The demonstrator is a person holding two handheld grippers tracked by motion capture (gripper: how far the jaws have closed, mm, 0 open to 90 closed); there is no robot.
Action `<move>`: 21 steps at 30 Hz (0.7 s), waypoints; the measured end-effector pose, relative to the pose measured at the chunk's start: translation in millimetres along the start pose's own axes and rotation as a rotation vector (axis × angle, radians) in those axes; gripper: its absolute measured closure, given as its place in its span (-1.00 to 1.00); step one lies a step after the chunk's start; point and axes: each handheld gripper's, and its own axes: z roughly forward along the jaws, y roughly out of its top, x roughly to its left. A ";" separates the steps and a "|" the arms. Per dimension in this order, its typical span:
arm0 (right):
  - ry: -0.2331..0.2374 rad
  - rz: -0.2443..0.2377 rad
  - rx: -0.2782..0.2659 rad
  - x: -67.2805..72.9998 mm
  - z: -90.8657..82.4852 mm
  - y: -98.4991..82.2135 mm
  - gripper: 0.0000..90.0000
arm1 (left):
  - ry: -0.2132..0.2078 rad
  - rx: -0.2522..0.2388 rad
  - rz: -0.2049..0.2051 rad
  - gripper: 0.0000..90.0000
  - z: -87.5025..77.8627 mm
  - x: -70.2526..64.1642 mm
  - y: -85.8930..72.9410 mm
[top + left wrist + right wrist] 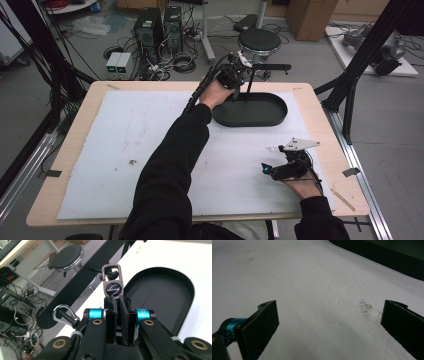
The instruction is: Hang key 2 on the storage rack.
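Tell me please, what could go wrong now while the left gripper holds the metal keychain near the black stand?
1. The left gripper pinches the keychain only by its lower end, so it may twist or slip out.
2. One carabiner already hangs on the stand's peg; a careless push could knock it off.
3. A dropped keychain might miss the black tray and land on the white mat. The right gripper rests open, too far to help.
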 end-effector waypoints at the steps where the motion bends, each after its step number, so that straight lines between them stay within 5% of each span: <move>1: 0.001 0.001 0.001 0.0 0.1 0.0 -0.98 | 0.003 0.007 0.004 0.87 2.1 -0.5 -0.4; 12: 0.003 0.007 0.005 -0.1 0.4 0.0 -0.98 | 0.086 0.021 0.002 0.86 22.2 -3.7 -0.1; 21: -0.005 0.009 0.006 -2.5 0.8 -1.1 -0.98 | 0.082 0.034 -0.054 0.80 32.7 -3.1 1.9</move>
